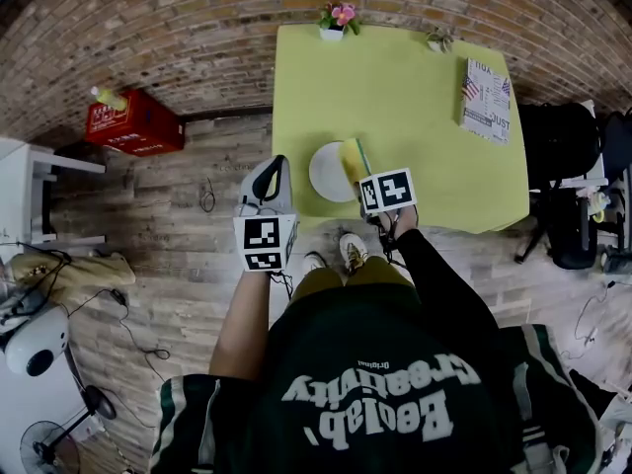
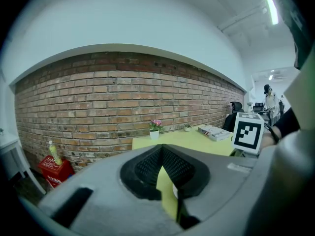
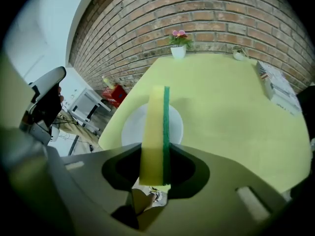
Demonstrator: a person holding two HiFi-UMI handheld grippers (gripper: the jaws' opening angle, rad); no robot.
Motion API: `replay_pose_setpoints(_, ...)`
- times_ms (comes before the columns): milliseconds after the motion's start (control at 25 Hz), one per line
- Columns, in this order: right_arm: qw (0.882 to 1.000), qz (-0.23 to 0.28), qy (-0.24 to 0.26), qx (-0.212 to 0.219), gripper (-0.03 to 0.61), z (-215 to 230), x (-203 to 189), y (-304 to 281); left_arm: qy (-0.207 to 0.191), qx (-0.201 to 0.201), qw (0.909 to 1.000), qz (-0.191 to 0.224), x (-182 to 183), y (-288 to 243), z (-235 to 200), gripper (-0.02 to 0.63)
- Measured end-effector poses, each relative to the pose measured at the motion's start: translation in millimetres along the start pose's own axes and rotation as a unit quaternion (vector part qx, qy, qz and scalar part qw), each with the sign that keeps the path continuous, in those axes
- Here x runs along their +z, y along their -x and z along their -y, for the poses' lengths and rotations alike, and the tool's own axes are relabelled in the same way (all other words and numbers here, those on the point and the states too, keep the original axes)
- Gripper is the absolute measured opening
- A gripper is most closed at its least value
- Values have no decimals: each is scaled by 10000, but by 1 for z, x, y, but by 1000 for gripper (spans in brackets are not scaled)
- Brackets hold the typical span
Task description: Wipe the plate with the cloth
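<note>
Where the head view looks down, a white plate (image 1: 324, 174) lies near the green table's (image 1: 415, 117) front edge, with a sponge (image 1: 354, 156) over it in the right gripper (image 1: 361, 172). The left gripper (image 1: 277, 166) hangs just beside the table's corner.
Left gripper view: jaws together, empty.
Right gripper view: jaws clamped on the sponge (green face rightward).

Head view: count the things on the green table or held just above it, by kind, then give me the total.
Plate: 1
Sponge: 1
Plant pots: 2
Book: 1
Total: 5
</note>
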State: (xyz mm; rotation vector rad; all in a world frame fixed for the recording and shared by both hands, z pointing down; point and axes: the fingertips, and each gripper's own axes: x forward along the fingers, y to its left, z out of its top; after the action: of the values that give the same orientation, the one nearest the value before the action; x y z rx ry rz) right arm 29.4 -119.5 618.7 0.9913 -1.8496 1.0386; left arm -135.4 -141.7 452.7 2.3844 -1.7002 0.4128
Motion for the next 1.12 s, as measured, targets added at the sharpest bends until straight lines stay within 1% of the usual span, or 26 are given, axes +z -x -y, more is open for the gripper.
replay_pose_setpoints(120,9998,56,-105,-137,140,15,-2,6,-17,-13,10000,34,2,0,1,3)
replay_pose_setpoints(240,9996,114,-177,-177,140,21,-2,10,-13,-31,10000,23,3,0,3,3)
replay_pose_setpoints(320,9994,239,-164,-202,140,22,2,14,-36,-60,10000,6,3,0,4,3)
replay_pose_setpoints(360,9991,378,-66,-203,139,21,7,17,-57,-71,10000,0,3,1,4,3)
replay_pose_setpoints(440,9955,833,371,-262,138,17,21,29,-98,-91,9999,32,6,4,4,3)
replay_pose_setpoints(520,9859,1428,774,-402,138,14,40,48,-138,-96,9998,120,13,7,5,3)
replay_pose_setpoints(600,9738,2040,915,-425,137,8,61,73,-178,-95,9995,252,24,12,5,3)
replay_pose_setpoints(720,9501,2844,1199,-442,132,-8,86,117,-260,-183,9982,512,47,19,9,3)
replay_pose_setpoints(800,9334,3261,1416,-484,132,-19,96,144,-332,-225,9972,637,60,23,11,3)
replay_pose_setpoints(880,9191,3592,1523,-547,132,-29,102,167,-391,-211,9964,721,71,28,11,3)
replay_pose_setpoints(960,9068,3835,1589,-741,132,-34,105,187,-419,-230,9956,808,82,33,12,3)
replay_pose_setpoints(1120,8870,4168,1659,-1098,132,-39,102,217,-495,-358,9932,995,100,44,18,3)
